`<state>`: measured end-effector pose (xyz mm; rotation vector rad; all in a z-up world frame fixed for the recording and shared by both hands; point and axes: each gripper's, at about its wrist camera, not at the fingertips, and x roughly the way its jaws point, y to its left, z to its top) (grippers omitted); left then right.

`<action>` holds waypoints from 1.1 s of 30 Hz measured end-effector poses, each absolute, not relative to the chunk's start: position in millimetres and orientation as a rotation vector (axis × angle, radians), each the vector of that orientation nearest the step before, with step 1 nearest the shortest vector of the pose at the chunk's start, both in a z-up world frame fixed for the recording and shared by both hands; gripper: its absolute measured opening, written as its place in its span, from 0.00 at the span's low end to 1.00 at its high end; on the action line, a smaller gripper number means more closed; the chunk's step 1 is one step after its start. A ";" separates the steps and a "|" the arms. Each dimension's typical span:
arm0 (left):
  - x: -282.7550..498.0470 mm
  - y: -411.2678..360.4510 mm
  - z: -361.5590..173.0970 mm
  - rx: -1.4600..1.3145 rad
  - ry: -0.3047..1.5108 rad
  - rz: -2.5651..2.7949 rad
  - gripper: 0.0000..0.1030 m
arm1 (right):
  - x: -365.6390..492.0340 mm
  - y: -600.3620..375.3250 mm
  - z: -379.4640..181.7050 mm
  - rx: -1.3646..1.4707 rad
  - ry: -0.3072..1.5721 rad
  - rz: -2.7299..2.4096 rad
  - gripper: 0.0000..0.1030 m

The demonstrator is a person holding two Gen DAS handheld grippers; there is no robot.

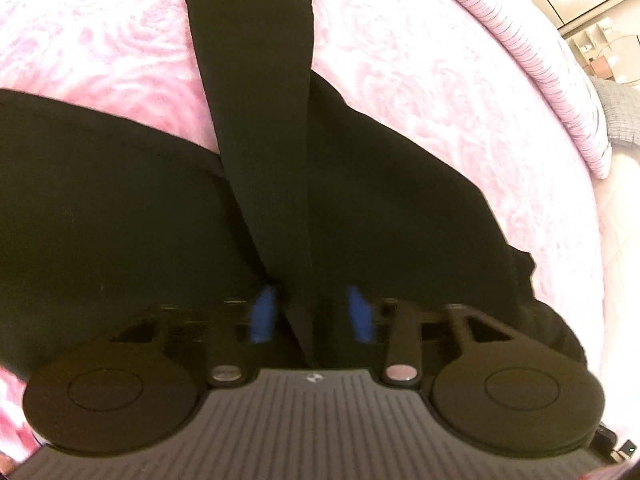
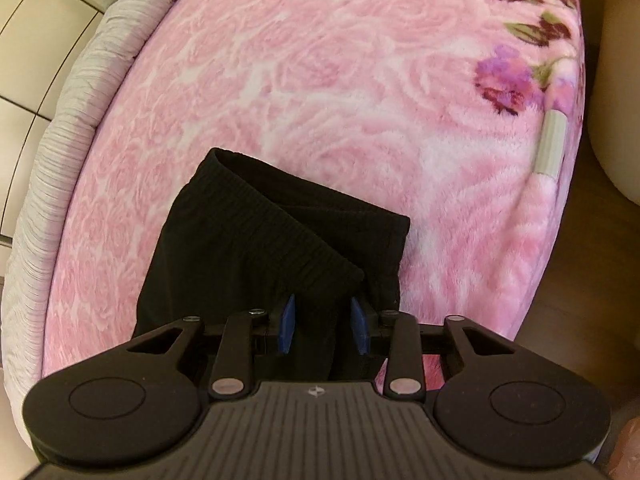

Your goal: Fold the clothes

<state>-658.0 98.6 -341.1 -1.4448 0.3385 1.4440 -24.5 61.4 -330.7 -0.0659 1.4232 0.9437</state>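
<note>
A black pair of trousers (image 1: 120, 184) lies on a pink rose-patterned blanket (image 1: 400, 60). In the left wrist view one leg (image 1: 256, 92) runs from the gripper up the frame. My left gripper (image 1: 314, 312) has its blue pads (image 1: 264, 312) either side of black cloth and looks shut on it. In the right wrist view the ribbed waistband (image 2: 288, 224) lies just ahead of my right gripper (image 2: 322, 322). Its blue pads (image 2: 287, 324) stand either side of a fold of the black cloth, with a gap still showing.
A ribbed pale pillow (image 1: 532, 64) lies along the bed's edge, and it also shows in the right wrist view (image 2: 72, 112). Floral print (image 2: 516, 80) marks the blanket's far right. Wooden floor (image 2: 568, 280) lies to the right, cabinet doors (image 2: 32, 40) to the left.
</note>
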 end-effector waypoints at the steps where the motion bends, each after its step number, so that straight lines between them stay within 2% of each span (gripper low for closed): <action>1: -657.2 100.4 -341.9 -1.428 0.349 1.449 0.03 | -24.8 61.2 -329.0 -0.082 1.412 0.947 0.21; 3: -652.5 97.1 -330.1 -1.347 0.371 1.453 0.03 | -26.1 62.7 -321.5 -0.131 1.368 0.971 0.17; 11: -638.6 43.6 -285.0 -1.173 0.391 1.504 0.03 | -40.0 75.9 -271.8 -0.289 1.109 1.143 0.14; 15: -630.0 18.8 -304.5 -1.168 0.477 1.530 0.03 | -29.9 70.2 -279.9 -0.313 1.151 1.121 0.14; 20: -626.7 9.8 -303.5 -1.107 0.460 1.561 0.03 | -23.9 63.2 -303.7 -0.307 1.209 1.093 0.14; 24: -616.7 1.9 -302.9 -1.085 0.459 1.571 0.03 | -23.0 58.4 -298.2 -0.297 1.188 1.110 0.13; 29: -608.1 -7.2 -327.6 -1.108 0.527 1.582 0.04 | -21.9 58.6 -314.9 -0.352 1.216 1.070 0.14; 31: -608.5 -3.0 -335.4 -1.141 0.540 1.589 0.06 | -27.9 62.9 -318.7 -0.410 1.207 1.052 0.16; 32: -609.1 -1.5 -333.8 -1.143 0.542 1.594 0.09 | -31.0 65.1 -320.6 -0.439 1.203 1.044 0.22; 33: -609.5 -0.3 -331.4 -1.143 0.550 1.598 0.11 | -34.1 67.2 -321.9 -0.469 1.196 1.035 0.36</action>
